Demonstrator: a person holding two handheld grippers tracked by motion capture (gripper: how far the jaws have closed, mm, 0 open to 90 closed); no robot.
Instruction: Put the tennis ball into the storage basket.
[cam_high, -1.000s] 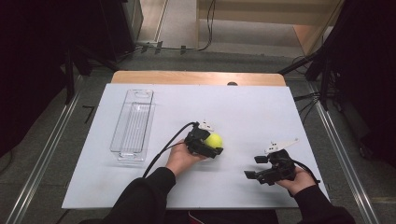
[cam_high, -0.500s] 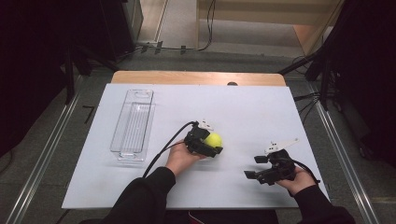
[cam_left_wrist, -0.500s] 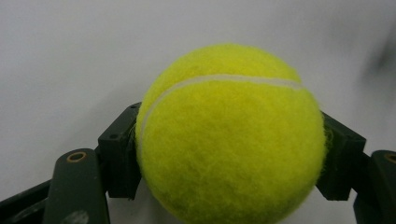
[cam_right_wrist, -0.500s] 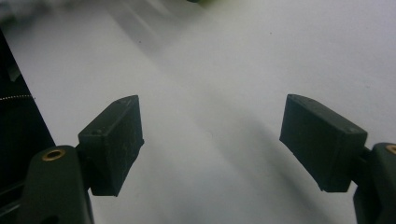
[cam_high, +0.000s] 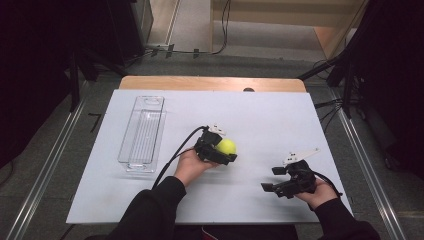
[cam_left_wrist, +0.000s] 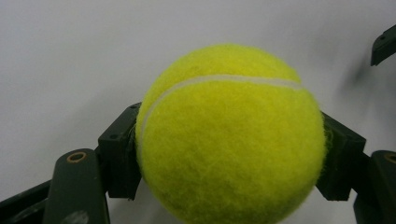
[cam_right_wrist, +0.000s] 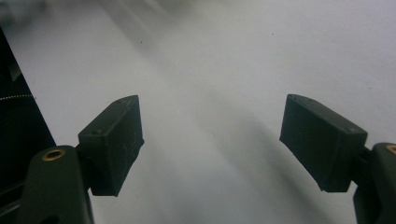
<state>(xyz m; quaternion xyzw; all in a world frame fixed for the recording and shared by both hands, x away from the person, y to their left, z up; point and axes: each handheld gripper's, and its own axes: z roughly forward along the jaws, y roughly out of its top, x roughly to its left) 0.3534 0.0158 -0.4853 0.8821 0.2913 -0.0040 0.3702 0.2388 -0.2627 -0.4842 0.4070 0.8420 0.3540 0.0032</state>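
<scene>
Ball (cam_left_wrist: 231, 135) sits clamped between the 2 jaws of the left gripper (cam_high: 220, 150), a pad pressed against each flank at about the widest part, as the left gripper view shows. White seam runs across the upper face, clear of both pads. From the high view the ball (cam_high: 227, 146) lies at the far tip of that gripper, above the white desk (cam_high: 280, 115); whether it is lifted or resting on the sheet cannot be told.

Right gripper (cam_high: 280, 179) is spread wide with nothing between its jaws, held off to the right of the left gripper and well apart from the ball; its own view looks down on bare desk.

Clear tray (cam_high: 141, 132) stands to the left of the left gripper, well apart, long side running away from the person. Judged as the likely drop point for the ball.

Notes for doing the carry well:
1. Keep the squeeze steady; felt is grippy but the round shape will roll out if the pads drift above or below the middle.
2. Lift enough to pass over the tray wall, not into it.
3. Lower inside the tray before letting go, so the ball does not bounce out.
4. Mind the trailing cable (cam_high: 172, 159) near the tray's near end.
5. Leave the right gripper parked.
</scene>
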